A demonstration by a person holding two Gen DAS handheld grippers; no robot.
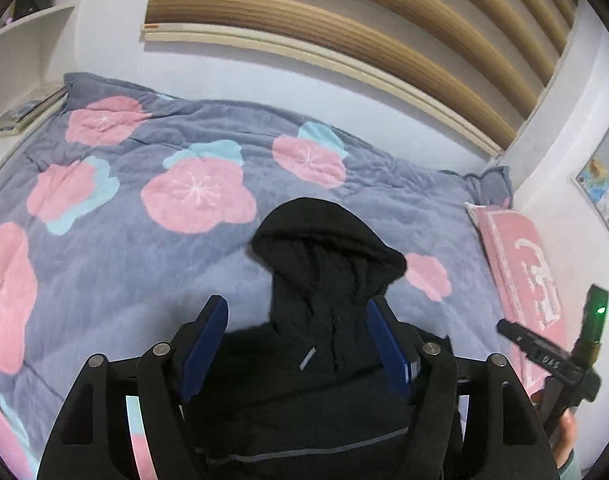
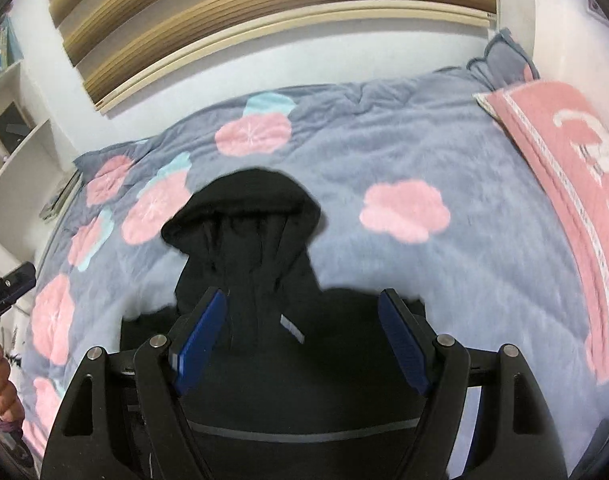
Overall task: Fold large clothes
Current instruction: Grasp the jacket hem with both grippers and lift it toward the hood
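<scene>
A black hooded jacket (image 1: 324,264) lies flat on the bed, hood pointing away from me; it also shows in the right wrist view (image 2: 248,216). My left gripper (image 1: 298,312) is open above the jacket's left shoulder and collar, its blue pads apart and holding nothing. My right gripper (image 2: 304,304) is open above the jacket's right shoulder, also empty. The right gripper's body shows at the right edge of the left wrist view (image 1: 560,356), and the left one's at the left edge of the right wrist view (image 2: 8,284). The jacket's lower part is hidden under the grippers.
The bed is covered by a grey-blue quilt (image 1: 144,248) with pink flowers. A pink towel-covered pillow (image 2: 572,184) lies at the right. A wall with wooden slats (image 1: 344,28) stands behind the bed. White shelves (image 2: 12,120) stand at the left.
</scene>
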